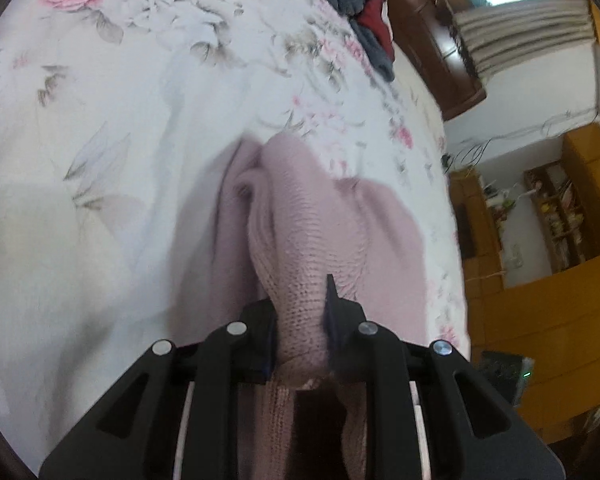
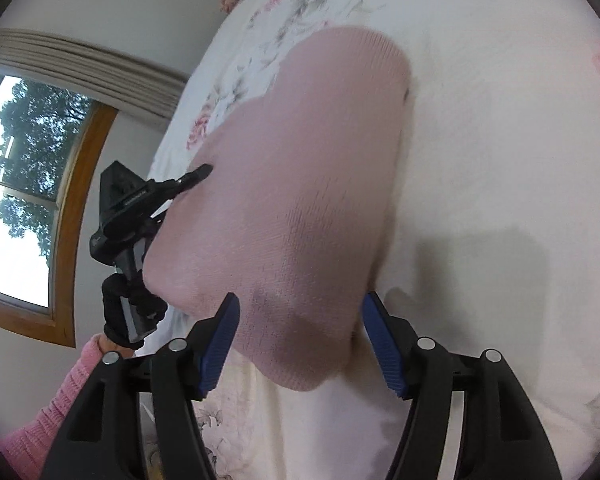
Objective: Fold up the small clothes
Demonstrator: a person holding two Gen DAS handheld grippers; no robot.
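Left wrist view shows the left tongs clamped on the pink knit garment over the bed, right tongs wide apart, so probably lay the fold down evenly.

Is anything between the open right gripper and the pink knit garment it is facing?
Nothing visible. The right gripper is open, with the pink knit garment directly ahead of its blue pads. The left gripper is already shut on the garment's far side, off to the left, not in the right gripper's path.
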